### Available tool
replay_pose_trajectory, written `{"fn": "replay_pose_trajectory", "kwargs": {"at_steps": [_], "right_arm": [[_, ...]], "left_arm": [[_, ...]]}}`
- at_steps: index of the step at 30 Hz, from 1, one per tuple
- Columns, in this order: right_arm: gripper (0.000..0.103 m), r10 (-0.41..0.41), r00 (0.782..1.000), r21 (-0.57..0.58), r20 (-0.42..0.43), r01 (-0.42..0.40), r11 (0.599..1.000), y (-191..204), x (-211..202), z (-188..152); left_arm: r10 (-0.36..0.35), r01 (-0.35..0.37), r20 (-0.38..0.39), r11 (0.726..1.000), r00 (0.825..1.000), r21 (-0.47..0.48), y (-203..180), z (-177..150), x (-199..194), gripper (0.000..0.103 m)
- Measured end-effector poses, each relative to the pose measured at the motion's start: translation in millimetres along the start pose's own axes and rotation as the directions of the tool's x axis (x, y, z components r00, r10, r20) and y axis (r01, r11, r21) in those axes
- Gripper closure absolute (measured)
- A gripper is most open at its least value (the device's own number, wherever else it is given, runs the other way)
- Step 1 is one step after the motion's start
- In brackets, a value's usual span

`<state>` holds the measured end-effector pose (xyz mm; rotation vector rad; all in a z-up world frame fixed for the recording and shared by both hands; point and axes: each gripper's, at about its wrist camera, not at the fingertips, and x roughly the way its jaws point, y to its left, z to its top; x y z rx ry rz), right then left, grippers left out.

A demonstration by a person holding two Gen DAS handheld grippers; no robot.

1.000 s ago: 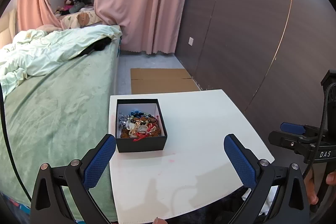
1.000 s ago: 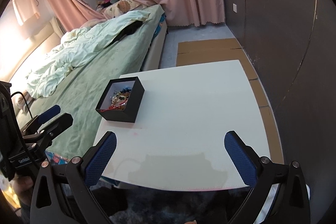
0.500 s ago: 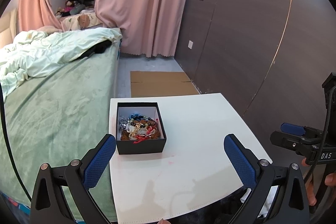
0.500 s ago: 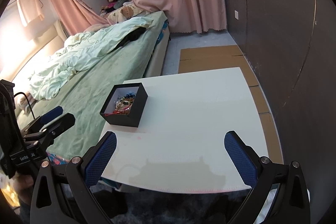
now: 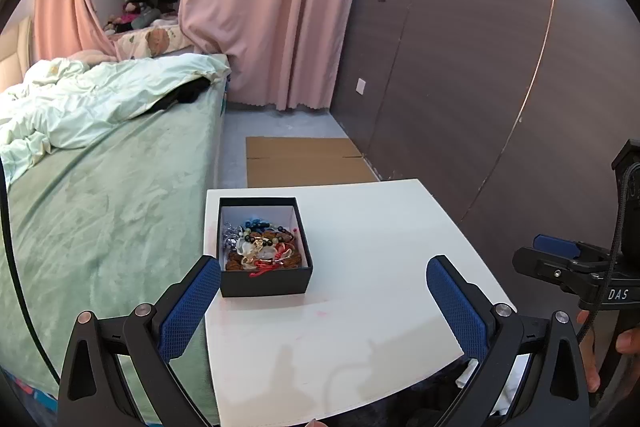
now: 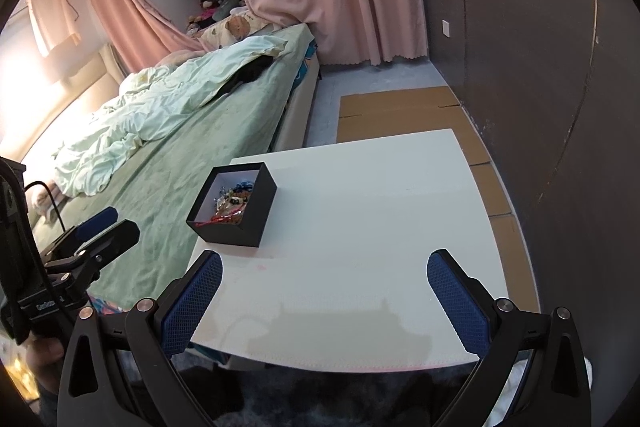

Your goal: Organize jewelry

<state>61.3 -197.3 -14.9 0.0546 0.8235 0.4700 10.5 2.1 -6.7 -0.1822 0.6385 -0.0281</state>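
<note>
A small black box (image 5: 264, 281) with a white inside stands on the left part of a white table (image 5: 360, 327). It holds a tangled heap of jewelry (image 5: 262, 249): beads, red cord, a gold piece. The box also shows in the right wrist view (image 6: 250, 213). My left gripper (image 5: 324, 303) is open and empty, held above the table's near edge, with its left finger just in front of the box. My right gripper (image 6: 324, 301) is open and empty, above the table's near edge (image 6: 360, 287) and to the right of the box.
A bed with a green cover (image 5: 100, 195) runs along the table's left side. A dark panelled wall (image 5: 480, 87) stands on the right. Flat cardboard (image 5: 304, 163) lies on the floor beyond the table. Pink curtains (image 5: 272, 7) hang at the back.
Both grippers have tilted up and drawn back a little, so the box and table sit lower in both views. Both stay open. The box has not moved.
</note>
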Motion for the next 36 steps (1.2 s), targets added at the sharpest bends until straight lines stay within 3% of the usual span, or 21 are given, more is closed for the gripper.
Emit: {"fn": "replay_pose_trajectory", "kwargs": {"at_steps": [36], "right_arm": [[0.000,-0.021,1.000,0.068,-0.015,0.022,0.997,-12,10,-1]], "left_arm": [[0.005,-0.005,0.005,0.999,1.000,0.034,-9,-1,3,0.000]]}}
